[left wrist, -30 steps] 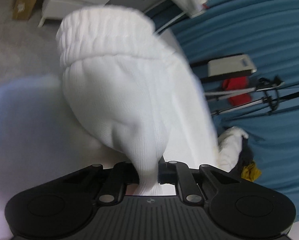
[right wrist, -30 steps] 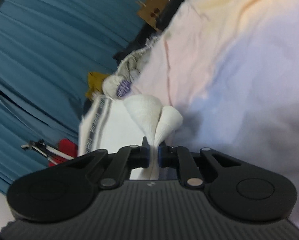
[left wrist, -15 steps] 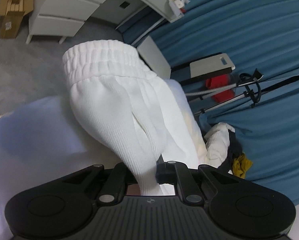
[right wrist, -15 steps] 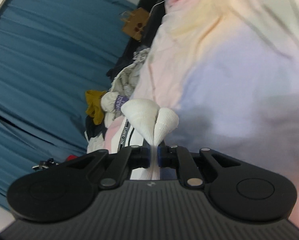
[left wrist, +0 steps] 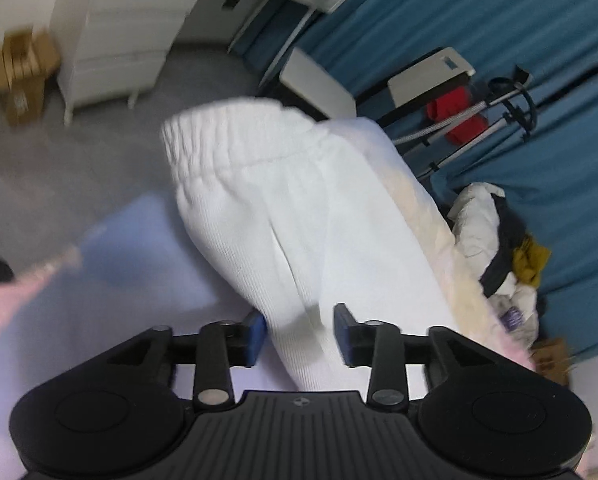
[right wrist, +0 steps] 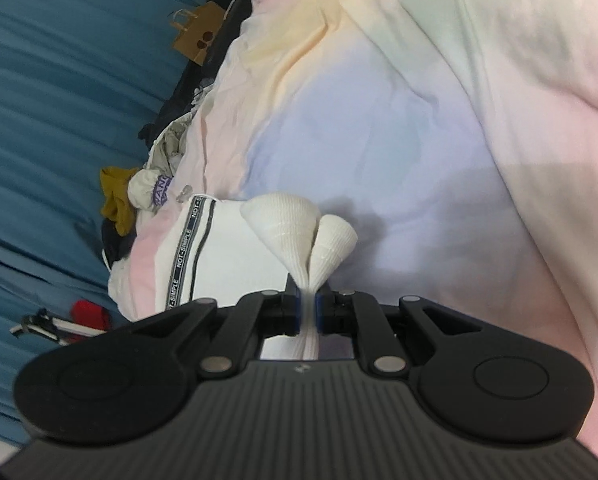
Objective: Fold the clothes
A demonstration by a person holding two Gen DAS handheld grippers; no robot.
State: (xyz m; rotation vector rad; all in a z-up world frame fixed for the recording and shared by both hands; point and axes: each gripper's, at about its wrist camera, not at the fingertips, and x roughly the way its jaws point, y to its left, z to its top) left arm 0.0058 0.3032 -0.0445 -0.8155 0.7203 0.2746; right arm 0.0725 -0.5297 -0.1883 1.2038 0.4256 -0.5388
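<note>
White knit trousers point(left wrist: 283, 208) with a gathered elastic waistband lie stretched across the pastel bedspread point(left wrist: 99, 320) in the left wrist view. My left gripper point(left wrist: 301, 334) is open, its blue pads apart on either side of the trouser fabric. In the right wrist view my right gripper point(right wrist: 307, 306) is shut on a bunched fold of the white trousers point(right wrist: 299, 228), which fans out above the jaws. A white garment with a black lettered stripe point(right wrist: 203, 256) lies just left of it on the bed.
A pile of clothes point(left wrist: 499, 248) sits at the bed's edge by the blue curtain point(left wrist: 499, 20). A white drawer unit point(left wrist: 111, 40), cardboard boxes point(left wrist: 19, 72) and a stand with a red item point(left wrist: 455, 116) are on the grey floor. A paper bag point(right wrist: 197, 34) lies near the curtain.
My left gripper has opened and let go of the trousers, which have dropped onto the bed. My right gripper stays shut on its fold and has moved little.
</note>
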